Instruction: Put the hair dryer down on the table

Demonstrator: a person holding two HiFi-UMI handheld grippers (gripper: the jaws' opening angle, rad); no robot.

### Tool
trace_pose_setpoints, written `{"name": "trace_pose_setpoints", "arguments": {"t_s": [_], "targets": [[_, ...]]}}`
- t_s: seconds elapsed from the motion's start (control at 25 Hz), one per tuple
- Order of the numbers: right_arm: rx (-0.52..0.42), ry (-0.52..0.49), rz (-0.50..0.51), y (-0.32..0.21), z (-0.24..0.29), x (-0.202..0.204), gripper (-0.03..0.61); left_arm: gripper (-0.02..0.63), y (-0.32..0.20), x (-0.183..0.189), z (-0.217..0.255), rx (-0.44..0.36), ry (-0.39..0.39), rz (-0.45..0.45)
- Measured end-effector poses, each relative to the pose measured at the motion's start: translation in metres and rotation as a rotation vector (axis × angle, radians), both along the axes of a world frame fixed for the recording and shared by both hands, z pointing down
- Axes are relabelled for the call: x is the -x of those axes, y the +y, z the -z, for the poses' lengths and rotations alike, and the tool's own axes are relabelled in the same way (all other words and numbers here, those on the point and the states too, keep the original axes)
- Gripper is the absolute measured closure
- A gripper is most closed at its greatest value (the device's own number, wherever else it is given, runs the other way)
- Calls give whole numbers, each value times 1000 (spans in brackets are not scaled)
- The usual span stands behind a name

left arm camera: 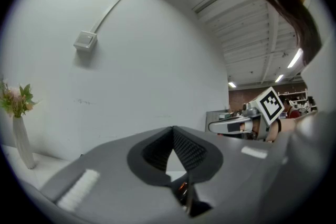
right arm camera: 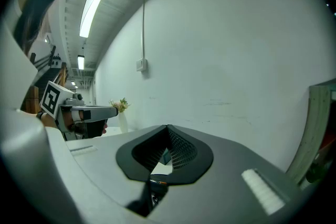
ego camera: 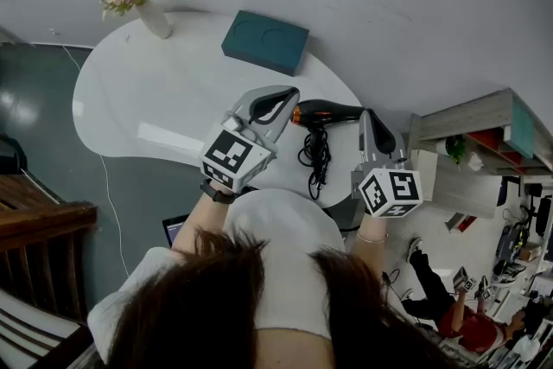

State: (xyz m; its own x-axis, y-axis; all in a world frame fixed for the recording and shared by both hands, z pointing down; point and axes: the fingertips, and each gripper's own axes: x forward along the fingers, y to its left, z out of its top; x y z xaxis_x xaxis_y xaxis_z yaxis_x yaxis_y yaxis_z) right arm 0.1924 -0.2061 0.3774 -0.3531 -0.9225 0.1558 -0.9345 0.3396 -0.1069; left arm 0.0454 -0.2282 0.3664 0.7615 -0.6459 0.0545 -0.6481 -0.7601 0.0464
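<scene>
A black hair dryer (ego camera: 333, 111) with an orange ring lies on the white table (ego camera: 155, 99), its cord (ego camera: 315, 155) bundled in front of it. My left gripper (ego camera: 292, 94) hovers just left of the dryer's orange end, jaws closed tip to tip with nothing between them. My right gripper (ego camera: 368, 115) sits at the dryer's right end, also shut and empty. In the left gripper view the jaws (left arm camera: 173, 129) meet, and a bit of the orange dryer (left arm camera: 182, 191) shows beneath them. The right gripper view shows closed jaws (right arm camera: 168, 127) with the dryer (right arm camera: 157, 186) below.
A teal box (ego camera: 265, 41) lies at the back of the table and a vase of flowers (ego camera: 138, 0) stands at the far left. A shelf unit (ego camera: 484, 143) stands to the right. The wall runs close behind the table.
</scene>
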Motion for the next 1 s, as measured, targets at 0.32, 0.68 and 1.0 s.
{"name": "trace_pose_setpoints", "arguments": {"t_s": [0.32, 0.68, 1.0], "targets": [[9, 6, 0, 1, -5, 0, 577, 557, 1, 3, -2, 1, -1, 8], [10, 5, 0, 3, -6, 2, 577, 557, 2, 7, -3, 2, 1, 21], [15, 0, 1, 2, -7, 2, 577, 557, 1, 9, -3, 4, -3, 21]]}}
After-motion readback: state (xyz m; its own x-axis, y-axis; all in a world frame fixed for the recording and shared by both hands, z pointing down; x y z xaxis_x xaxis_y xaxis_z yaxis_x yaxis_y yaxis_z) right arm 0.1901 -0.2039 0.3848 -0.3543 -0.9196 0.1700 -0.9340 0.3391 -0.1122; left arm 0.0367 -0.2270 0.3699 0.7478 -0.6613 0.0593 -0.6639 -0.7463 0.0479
